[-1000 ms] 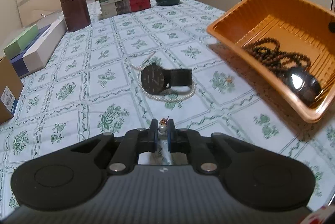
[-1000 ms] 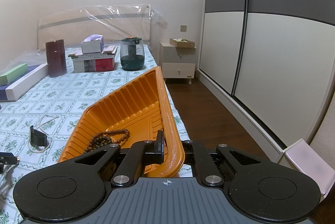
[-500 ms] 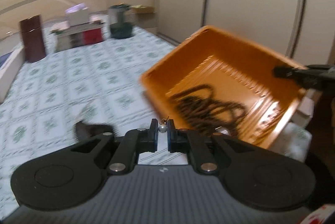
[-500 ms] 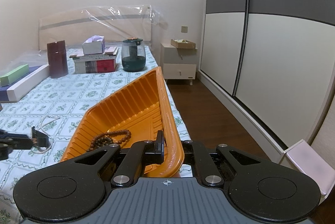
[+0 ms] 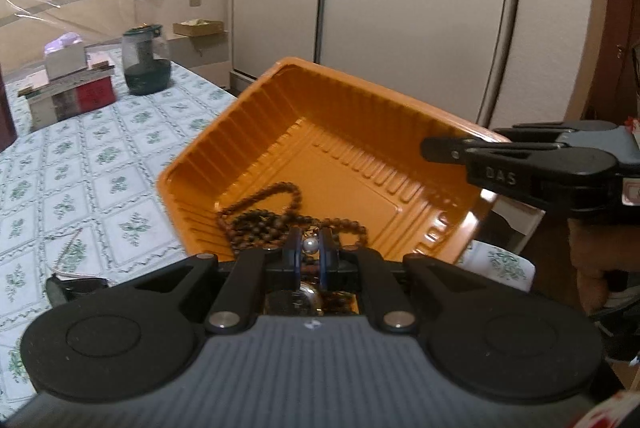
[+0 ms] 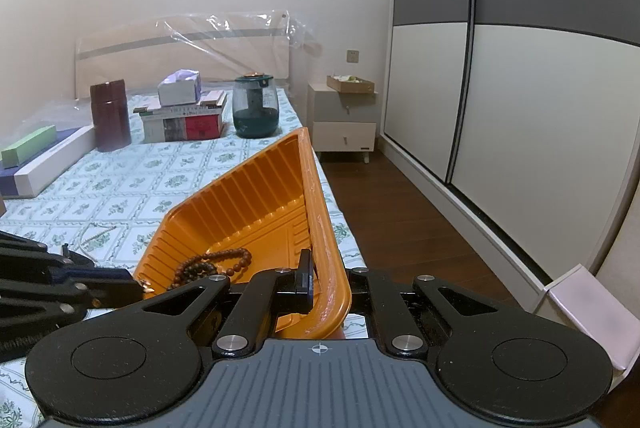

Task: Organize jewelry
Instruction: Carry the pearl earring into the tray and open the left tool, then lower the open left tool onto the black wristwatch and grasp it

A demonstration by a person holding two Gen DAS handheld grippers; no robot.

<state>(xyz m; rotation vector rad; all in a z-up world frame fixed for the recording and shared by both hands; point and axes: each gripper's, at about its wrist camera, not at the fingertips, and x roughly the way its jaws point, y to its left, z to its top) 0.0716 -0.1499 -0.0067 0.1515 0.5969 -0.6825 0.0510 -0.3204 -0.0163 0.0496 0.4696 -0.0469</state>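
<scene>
Nearest in the left wrist view, the left tongs (image 5: 311,253) are pinching a small pearl earring (image 5: 309,246) between nearly closed blue pads, and they are hovering over the near part of an orange tray (image 5: 280,132). The tray is being held tilted above the bed, not resting flat. The right tongs (image 6: 320,278) are clamping the tray's near rim, with one finger inside the wall and the other outside it.

Inside the tray, a dark wooden bead strand (image 5: 276,216) is lying in loose coils just beyond the earring. Directly beneath the left tongs something round and shiny is showing, possibly a watch face, though the tongs are hiding most of it.

To the left of the tray, on the bed's floral sheet (image 5: 80,164), a black watch (image 5: 74,286) and a thin pearl necklace (image 5: 66,252) are lying together, not yet collected.

At the far end of the bed, a stack of books (image 6: 184,122), a dark green jar (image 6: 256,112) and a brown canister (image 6: 110,120) are standing near the headboard.

The sorting seems partly done: the beads are already in the tray, the earring is about to be released into it, and the watch and necklace are waiting.
</scene>
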